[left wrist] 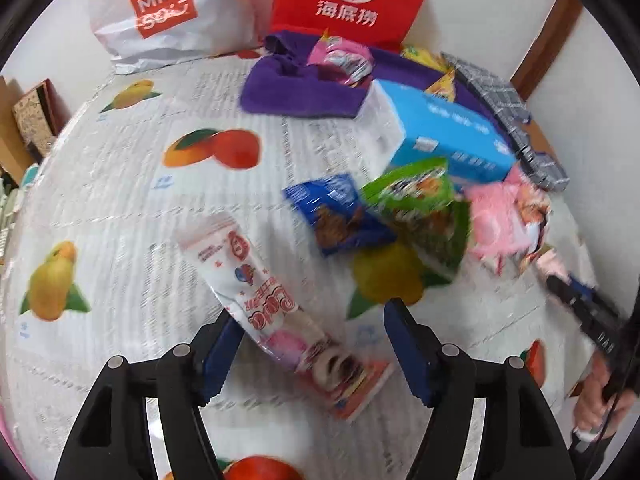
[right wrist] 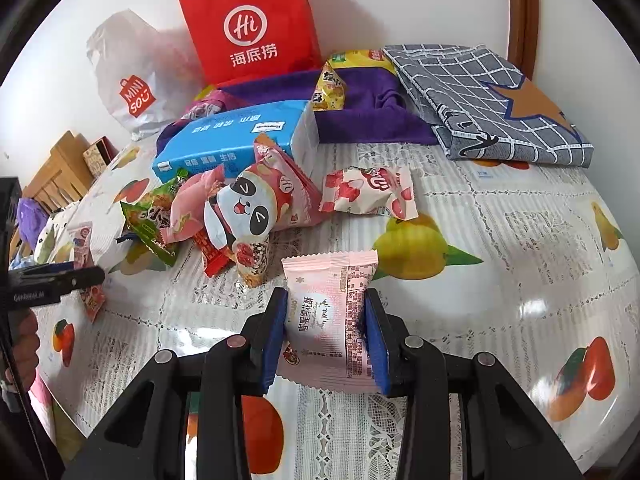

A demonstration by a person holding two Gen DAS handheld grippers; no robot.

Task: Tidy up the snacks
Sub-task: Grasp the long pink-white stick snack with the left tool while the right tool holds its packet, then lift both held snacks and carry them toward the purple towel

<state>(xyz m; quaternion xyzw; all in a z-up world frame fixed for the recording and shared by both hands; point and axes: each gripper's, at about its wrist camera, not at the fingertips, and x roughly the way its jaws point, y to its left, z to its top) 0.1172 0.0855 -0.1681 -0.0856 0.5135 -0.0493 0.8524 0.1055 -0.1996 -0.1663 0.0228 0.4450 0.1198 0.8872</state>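
Note:
My right gripper is shut on a pale pink snack packet, held just above the table. Ahead lie a panda-face packet, a strawberry packet, a green packet and a red one. My left gripper is open, its jaws either side of a long white and pink cookie packet lying on the table. Beyond it are a blue packet, the green packet and pink packets. The left view is motion-blurred.
A blue tissue box, a purple towel, a folded grey checked cloth, a red paper bag and a white Miniso bag stand at the back. The fruit-print tablecloth covers the table.

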